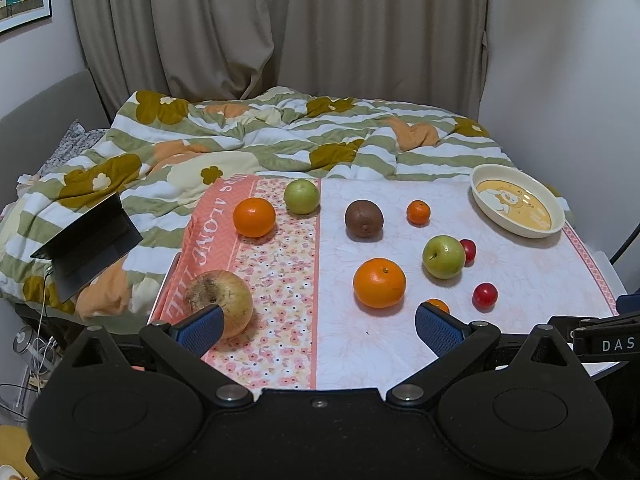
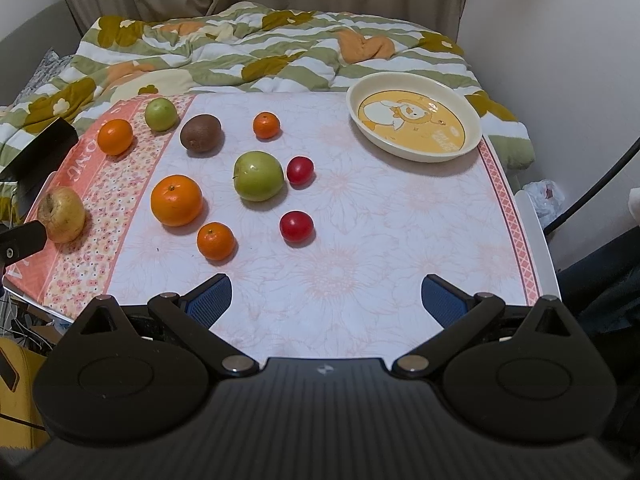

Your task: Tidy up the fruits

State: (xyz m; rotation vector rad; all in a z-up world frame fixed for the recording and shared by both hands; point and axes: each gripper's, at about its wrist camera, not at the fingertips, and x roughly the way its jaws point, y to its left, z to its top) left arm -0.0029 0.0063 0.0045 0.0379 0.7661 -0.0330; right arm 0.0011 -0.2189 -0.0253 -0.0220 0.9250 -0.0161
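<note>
Several fruits lie on a table covered by a floral cloth: a big orange, a small tangerine, a green apple, two red plums, a kiwi, another tangerine, an orange, a green fruit and a yellowish pear. An empty cream dish stands at the back right. My left gripper is open, its left pad in front of the pear. My right gripper is open and empty over the cloth's front edge.
A rumpled flowered quilt lies on the bed behind the table. An open laptop sits on the quilt at the left. Curtains and walls close the back. A dark cable hangs at the right.
</note>
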